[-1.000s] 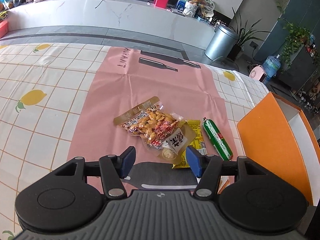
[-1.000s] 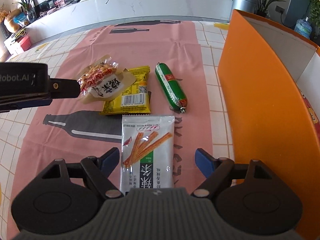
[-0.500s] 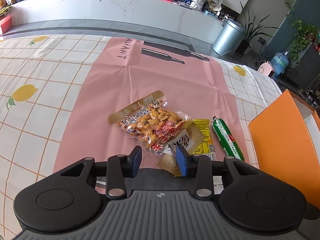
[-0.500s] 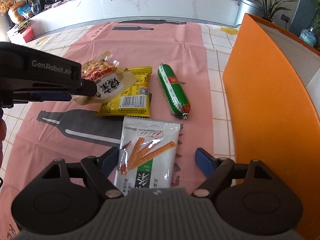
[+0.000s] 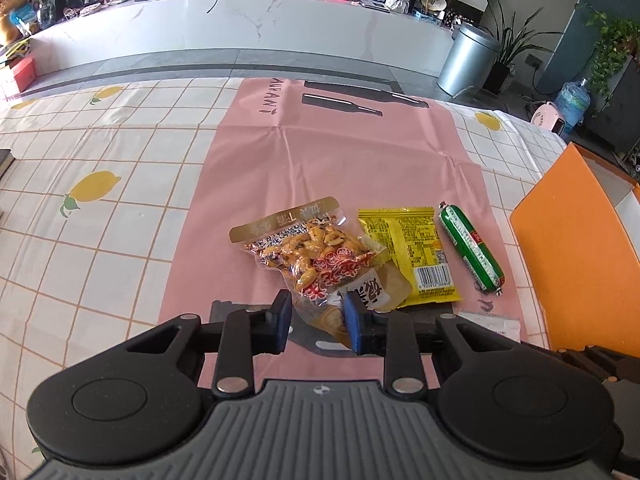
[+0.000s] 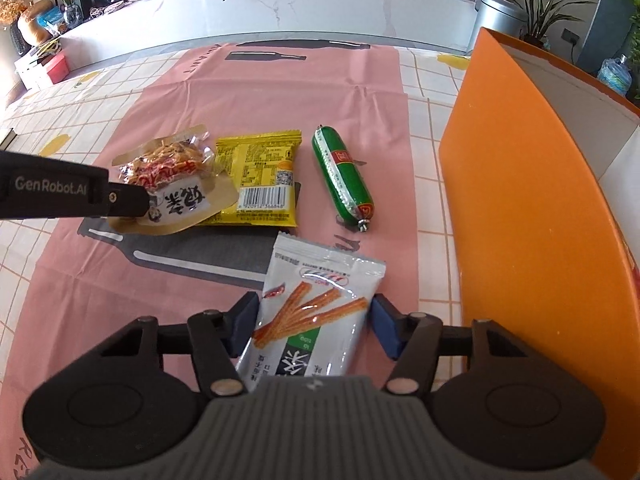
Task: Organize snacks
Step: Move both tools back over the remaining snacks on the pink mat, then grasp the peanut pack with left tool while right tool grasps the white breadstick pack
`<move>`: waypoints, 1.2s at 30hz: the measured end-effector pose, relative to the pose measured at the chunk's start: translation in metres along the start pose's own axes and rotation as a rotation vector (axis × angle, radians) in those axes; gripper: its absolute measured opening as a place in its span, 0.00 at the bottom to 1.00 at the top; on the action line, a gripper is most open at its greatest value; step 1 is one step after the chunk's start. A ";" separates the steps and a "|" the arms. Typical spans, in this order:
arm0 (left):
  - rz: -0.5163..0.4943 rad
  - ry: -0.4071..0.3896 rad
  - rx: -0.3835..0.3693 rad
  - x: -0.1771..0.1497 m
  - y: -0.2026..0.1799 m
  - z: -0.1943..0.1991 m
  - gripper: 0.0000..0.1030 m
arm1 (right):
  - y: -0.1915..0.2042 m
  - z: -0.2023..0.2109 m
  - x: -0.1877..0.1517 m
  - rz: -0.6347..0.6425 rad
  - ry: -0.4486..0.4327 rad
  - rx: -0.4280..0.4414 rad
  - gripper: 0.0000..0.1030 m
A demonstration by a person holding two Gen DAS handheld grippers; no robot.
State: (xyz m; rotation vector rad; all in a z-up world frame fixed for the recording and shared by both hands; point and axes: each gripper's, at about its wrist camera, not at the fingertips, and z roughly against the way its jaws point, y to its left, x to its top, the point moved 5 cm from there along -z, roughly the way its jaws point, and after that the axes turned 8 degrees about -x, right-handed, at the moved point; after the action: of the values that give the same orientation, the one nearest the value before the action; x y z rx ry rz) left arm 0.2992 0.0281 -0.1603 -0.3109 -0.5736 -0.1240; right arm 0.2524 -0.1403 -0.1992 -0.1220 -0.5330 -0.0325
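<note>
A clear bag of peanuts [image 5: 316, 252] lies on the pink mat [image 5: 340, 152], partly over a yellow packet [image 5: 416, 252]. My left gripper [image 5: 318, 318] is closing, and its blue pads press on the bag's near end. In the right wrist view, its black finger [image 6: 128, 200] reaches the bag [image 6: 168, 172] from the left. A white packet of orange sticks [image 6: 316, 292] sits between the closing jaws of my right gripper [image 6: 314, 316], with both pads at its sides. A green sausage [image 6: 344, 176] lies beside the yellow packet [image 6: 264, 176].
A tall orange box [image 6: 520, 200] with a white inside stands open at the right, close to the sausage. A lemon-print checked tablecloth [image 5: 100, 208] covers the table around the mat. A dark flat object [image 5: 4, 160] lies at the far left edge.
Both grippers have narrowed. The left one slid forward over the peanut bag's near end and came in on it. The right one's pads came in against the white packet's sides.
</note>
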 end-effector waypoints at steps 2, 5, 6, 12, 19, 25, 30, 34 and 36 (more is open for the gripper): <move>-0.007 0.010 0.008 -0.005 0.001 0.005 0.30 | 0.000 0.002 -0.003 0.006 0.001 0.001 0.54; -0.008 0.024 0.013 -0.011 0.004 0.013 0.30 | 0.000 0.006 -0.007 0.010 0.005 0.002 0.54; -0.010 0.028 0.016 -0.013 0.005 0.016 0.30 | 0.001 0.007 -0.009 0.012 0.005 0.003 0.53; -0.019 0.048 0.027 -0.028 0.007 0.034 0.28 | 0.003 0.012 -0.017 0.019 0.012 0.016 0.53; -0.023 0.112 0.014 -0.060 0.005 0.051 0.28 | 0.006 0.020 -0.028 0.044 0.014 0.030 0.53; -0.011 0.164 -0.014 -0.086 0.009 0.061 0.29 | 0.003 0.023 -0.034 0.045 0.014 0.036 0.54; 0.017 0.105 -0.048 -0.079 0.011 0.069 0.62 | -0.001 0.028 -0.036 0.015 0.028 0.056 0.61; 0.109 0.042 -0.036 -0.072 0.020 0.066 0.86 | -0.007 0.034 -0.043 -0.019 0.028 0.053 0.71; 0.149 0.041 -0.023 -0.072 0.024 0.059 0.86 | -0.009 0.034 -0.048 -0.037 0.038 0.054 0.75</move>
State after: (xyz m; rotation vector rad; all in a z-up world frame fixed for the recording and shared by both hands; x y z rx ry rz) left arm 0.2135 0.0718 -0.1597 -0.3713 -0.5071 0.0073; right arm 0.1932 -0.1453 -0.1932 -0.0583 -0.4982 -0.0565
